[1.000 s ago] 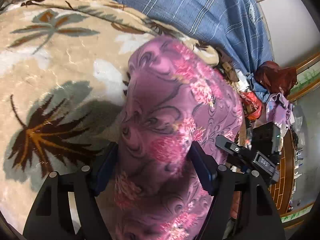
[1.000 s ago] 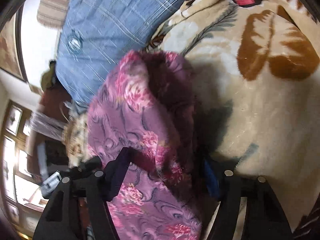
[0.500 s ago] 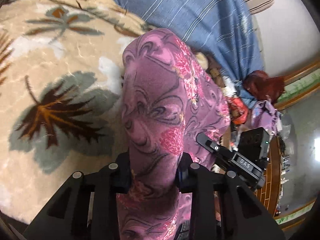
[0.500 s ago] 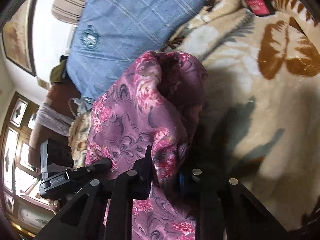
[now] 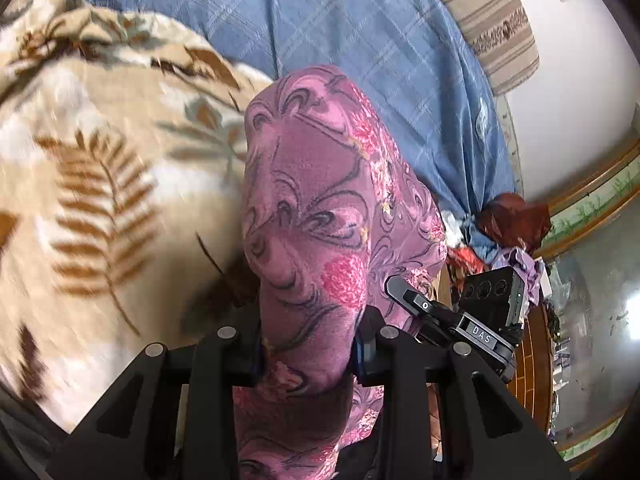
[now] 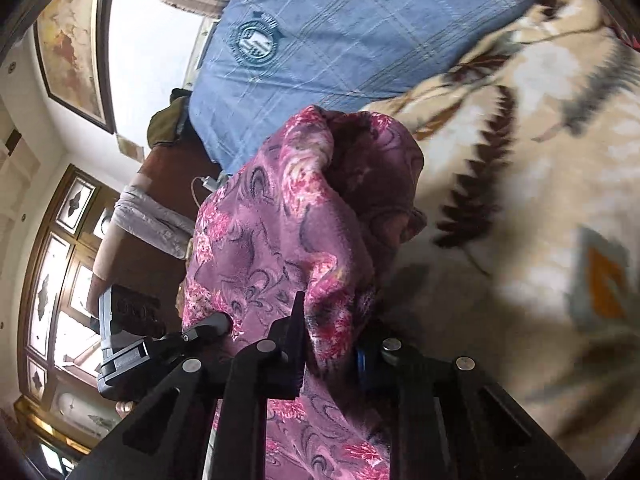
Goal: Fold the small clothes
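A purple-pink floral garment hangs lifted over a beige leaf-patterned blanket. My left gripper is shut on one bunched edge of it, the cloth squeezed between the pads. In the right wrist view the same garment drapes forward, and my right gripper is shut on another fold of it. The right gripper's body shows at the right of the left wrist view, close beside the cloth. The left gripper's body appears at the lower left of the right wrist view.
A blue checked quilt lies bunched behind the garment, with a striped pillow beyond it. Loose clothes sit by the bed's right edge. A wooden window frame and a framed picture are on the walls.
Both grippers closed on the floral garment and lifted it up off the blanket, moving toward the blue quilt. The cloth now hangs narrower and bunched between the jaws.
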A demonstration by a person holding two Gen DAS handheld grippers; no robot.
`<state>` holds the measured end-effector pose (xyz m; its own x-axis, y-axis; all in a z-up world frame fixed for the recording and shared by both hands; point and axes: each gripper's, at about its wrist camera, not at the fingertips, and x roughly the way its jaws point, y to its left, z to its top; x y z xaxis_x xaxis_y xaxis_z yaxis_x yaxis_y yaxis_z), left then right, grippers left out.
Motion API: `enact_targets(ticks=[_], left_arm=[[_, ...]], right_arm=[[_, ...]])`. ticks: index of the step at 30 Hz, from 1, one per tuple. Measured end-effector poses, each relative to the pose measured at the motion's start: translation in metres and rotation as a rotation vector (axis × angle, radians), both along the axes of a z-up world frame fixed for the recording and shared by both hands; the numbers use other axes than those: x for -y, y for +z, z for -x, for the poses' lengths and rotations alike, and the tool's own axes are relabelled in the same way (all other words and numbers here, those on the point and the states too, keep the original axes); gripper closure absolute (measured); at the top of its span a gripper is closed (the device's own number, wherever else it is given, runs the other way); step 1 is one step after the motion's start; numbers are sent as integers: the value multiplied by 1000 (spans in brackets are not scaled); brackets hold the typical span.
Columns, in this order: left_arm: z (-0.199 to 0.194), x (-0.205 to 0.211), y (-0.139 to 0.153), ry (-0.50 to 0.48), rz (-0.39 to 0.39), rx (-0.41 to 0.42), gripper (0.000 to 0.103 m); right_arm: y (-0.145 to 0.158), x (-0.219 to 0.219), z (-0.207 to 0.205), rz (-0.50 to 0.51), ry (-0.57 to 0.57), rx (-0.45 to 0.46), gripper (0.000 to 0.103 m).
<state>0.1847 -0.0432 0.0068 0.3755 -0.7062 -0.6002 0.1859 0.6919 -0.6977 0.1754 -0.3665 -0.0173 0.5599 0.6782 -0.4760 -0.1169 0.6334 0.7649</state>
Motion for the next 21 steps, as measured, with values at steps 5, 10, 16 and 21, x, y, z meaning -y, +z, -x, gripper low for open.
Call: enact_targets(ticks=[5,10,16,21], left_arm=[[-27,-17,9,9,12,27,74],[-59,-26,2,8,29,36,74],[-105,-30,-49,-1,31,-28,72],[-123,-31,-93,57,-22,-107,60]], right_arm=[[11,-15,-32,-22,7,17,85],[10,-24,-67,1,7,7,85],[-22,-32,-111,83,11,-54,84],[-60,-31,-131,96,-15,-132,74]])
